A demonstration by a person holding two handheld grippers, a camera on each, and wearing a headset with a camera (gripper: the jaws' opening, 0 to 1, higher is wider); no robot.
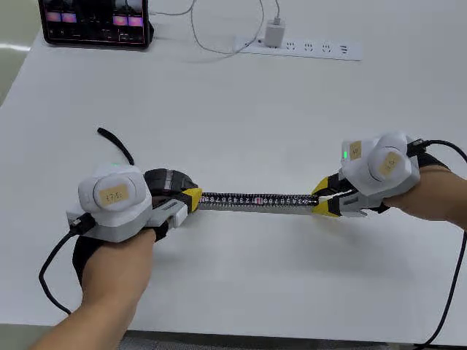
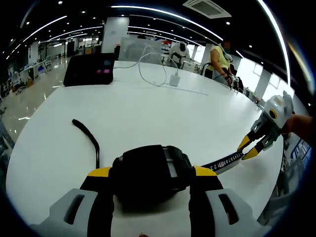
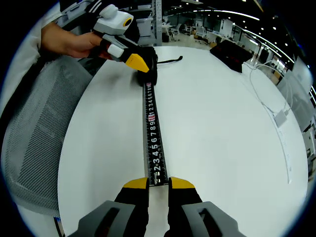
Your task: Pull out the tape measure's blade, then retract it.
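At the near edge of a white workbench [image 1: 241, 109], a person holding two grippers has a tape measure stretched across the surface. On the left, the left gripper [image 1: 181, 195] has its yellow-tipped jaws clamped against both sides of the black tape measure case [image 2: 150, 170], which rests on the bench. From it the numbered blade [image 1: 255, 199] runs flat and straight to the right, drawn partway out, to the right gripper [image 1: 323, 198], whose jaws are closed almost together, pinching the blade's end between them. A black strap [image 1: 117, 144] curls on the bench just beyond the case. Well apart at the far edge stand a dark tablet [image 1: 95, 18] with a lit screen on the left and a white power strip [image 1: 321, 49] on the right, a white charger [image 1: 275, 33] plugged into it and its cable [image 1: 219, 49] looping leftward. A grey mesh chair [image 3: 34, 133] sits beside the bench's near side.
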